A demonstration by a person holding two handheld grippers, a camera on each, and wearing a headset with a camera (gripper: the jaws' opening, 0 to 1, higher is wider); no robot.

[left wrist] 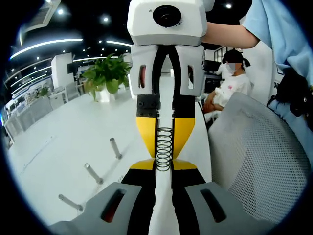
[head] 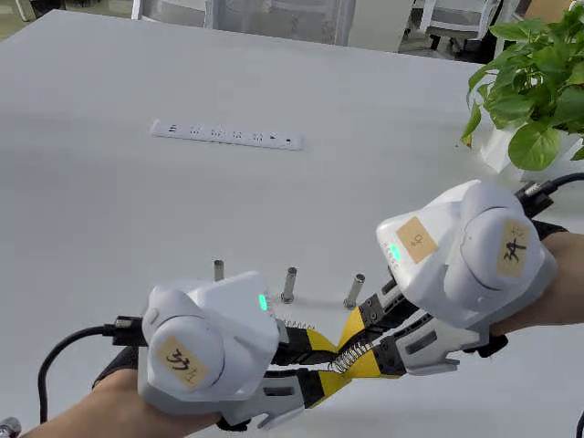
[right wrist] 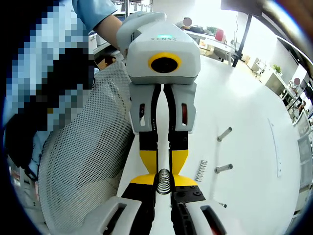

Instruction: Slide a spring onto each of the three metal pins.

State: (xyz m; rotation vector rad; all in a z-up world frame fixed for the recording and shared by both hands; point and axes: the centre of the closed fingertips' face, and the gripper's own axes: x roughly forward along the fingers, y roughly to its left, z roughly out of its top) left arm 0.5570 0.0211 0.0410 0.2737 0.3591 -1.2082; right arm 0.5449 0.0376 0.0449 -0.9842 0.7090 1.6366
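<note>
Loose spring [head: 298, 325] partly hidden by left gripper [head: 336, 361]. Plant [head: 534, 82] cut off by edge. Held spring [head: 345, 358] largely hidden between jaws.

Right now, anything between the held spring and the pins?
Yes: the left gripper meets the spring tip to tip with the right gripper gripping it, and a loose spring lies on the table before the three bare pins.

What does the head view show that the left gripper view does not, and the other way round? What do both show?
Head view, not the other: the black cable and the paper stickers. Left gripper view, not the other: a mesh chair and a seated person. Both: three pins, the plant, and the spring held by both the left gripper and the right gripper.
</note>
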